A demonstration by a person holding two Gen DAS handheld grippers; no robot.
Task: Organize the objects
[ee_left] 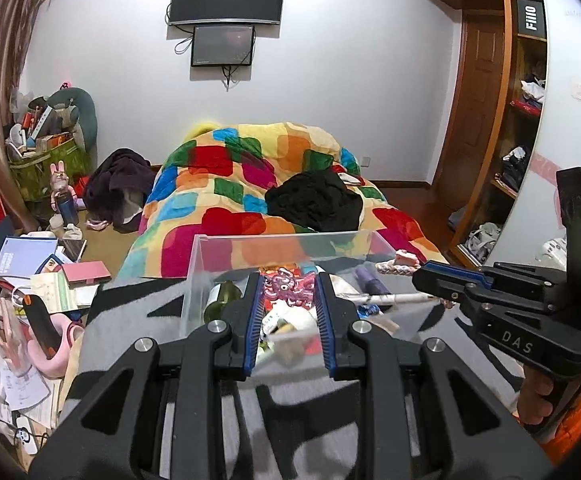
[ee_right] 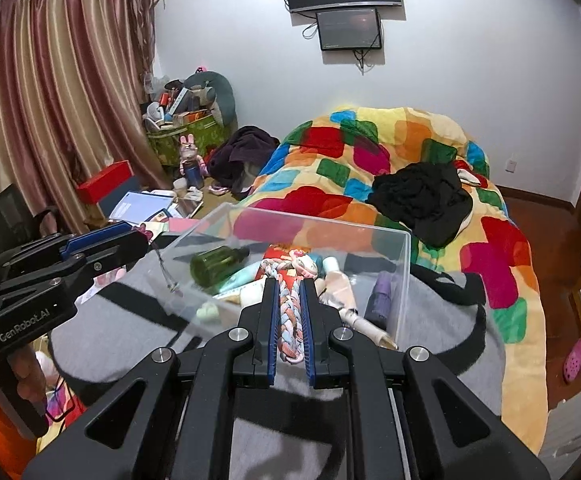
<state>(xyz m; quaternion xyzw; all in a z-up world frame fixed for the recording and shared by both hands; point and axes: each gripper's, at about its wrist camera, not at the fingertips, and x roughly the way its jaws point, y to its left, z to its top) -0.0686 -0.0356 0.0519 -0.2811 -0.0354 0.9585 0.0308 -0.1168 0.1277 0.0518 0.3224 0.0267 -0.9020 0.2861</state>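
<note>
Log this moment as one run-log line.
right gripper: shut on braided rope over clear bin | left gripper: open, empty, at bin

White wall (ee_right: pixel 470 60), striped curtains (ee_right: pixel 50 100) (drawn), wooden wardrobe (ee_left: pixel 486 92).

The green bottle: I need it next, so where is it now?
In the right wrist view the green bottle lies on its side in the clear bin's left part, left of the braided rope held in the right hand-held gripper.

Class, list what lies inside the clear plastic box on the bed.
Inside the clear box: a green bottle, a purple bottle, tubes and a red packet. The braided rope and right gripper hide the rest.
</note>
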